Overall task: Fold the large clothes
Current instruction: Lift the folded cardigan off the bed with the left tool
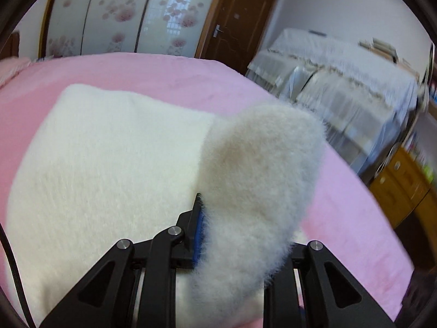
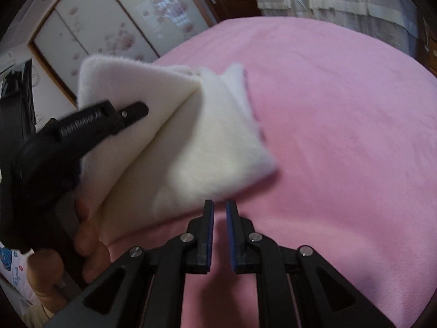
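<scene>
The left gripper (image 1: 218,235) is pinching a fluffy flap of the white garment (image 1: 109,164), carrying it over the part lying on the pink bed (image 1: 355,218); a fold is in progress. The right gripper (image 2: 219,232) is nearly closed and holding nothing. Next, the flap needs laying flat, edges aligned. No containers are visible.

Left claw's (image 1: 235,235) right finger behind fleece (image 1: 259,191)
</scene>
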The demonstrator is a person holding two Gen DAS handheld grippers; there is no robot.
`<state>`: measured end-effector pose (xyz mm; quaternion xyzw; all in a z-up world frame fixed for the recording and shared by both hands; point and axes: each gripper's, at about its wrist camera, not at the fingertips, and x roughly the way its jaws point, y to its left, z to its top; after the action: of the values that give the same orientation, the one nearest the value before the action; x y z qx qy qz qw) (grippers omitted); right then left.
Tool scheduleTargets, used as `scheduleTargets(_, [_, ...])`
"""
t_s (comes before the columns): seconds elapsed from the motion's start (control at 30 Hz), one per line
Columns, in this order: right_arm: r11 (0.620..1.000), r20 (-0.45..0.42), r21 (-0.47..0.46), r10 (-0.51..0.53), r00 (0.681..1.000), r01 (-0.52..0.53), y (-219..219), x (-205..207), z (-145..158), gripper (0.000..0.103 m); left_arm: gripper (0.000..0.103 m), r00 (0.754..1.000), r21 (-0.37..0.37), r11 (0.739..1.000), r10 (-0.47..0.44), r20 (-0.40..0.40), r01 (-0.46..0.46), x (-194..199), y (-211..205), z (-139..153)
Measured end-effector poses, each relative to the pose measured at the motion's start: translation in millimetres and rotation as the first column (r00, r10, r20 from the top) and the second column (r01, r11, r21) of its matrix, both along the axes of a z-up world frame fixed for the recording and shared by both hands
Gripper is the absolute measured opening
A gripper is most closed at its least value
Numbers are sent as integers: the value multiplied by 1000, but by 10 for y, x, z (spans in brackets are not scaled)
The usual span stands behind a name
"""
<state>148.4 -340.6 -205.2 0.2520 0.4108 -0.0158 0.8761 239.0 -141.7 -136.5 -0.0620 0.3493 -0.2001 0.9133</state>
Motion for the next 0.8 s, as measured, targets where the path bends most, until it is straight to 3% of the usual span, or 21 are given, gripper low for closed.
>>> scheduleTargets(0.17, [998, 2, 58, -22, 1000, 21, -94, -95, -70, 10, 18, 997, 10, 1000, -9, 81, 8, -57, -38, 228])
scheduleTargets(0.27, [999, 19, 51, -18, 1000, 17, -70, -112, -35, 10, 18, 991, 31, 998, -60, 121, 56, -182, -148, 178])
scheduleTargets(0.37, [999, 11, 23, -27, 1000, 26, -158, -117, -31, 10, 18, 988, 73, 992, -109, 110, 101, -349, -252, 50])
scheduleTargets(0.5, [999, -27, 20, -49, 998, 49, -280, -132, -68, 10, 18, 983, 188, 972, -158, 89, 139, -487, -397, -257])
scheduleTargets(0.63, [998, -51, -23, -53, 997, 52, -279, -119, -24, 10, 22, 982, 180, 971, -171, 80, 155, -488, -390, -163])
scheduleTargets(0.67, [998, -55, -37, -52, 997, 50, -267, -122, 7, 10, 26, 981, 179, 970, -181, 67, 166, -483, -372, -123])
scheduleTargets(0.7, [998, -57, -41, -50, 997, 48, -269, -113, 38, 10, 39, 980, 173, 968, -193, 54, 181, -473, -367, -86])
scheduleTargets(0.73, [998, -57, -42, -47, 997, 45, -268, -118, 89, 11, 61, 976, 161, 965, -215, 34, 207, -488, -332, -34])
scheduleTargets(0.8, [998, -50, -42, -52, 997, 50, -345, -136, 202, 18, 85, 969, 132, 960, -247, -6, 245, -582, -276, 82])
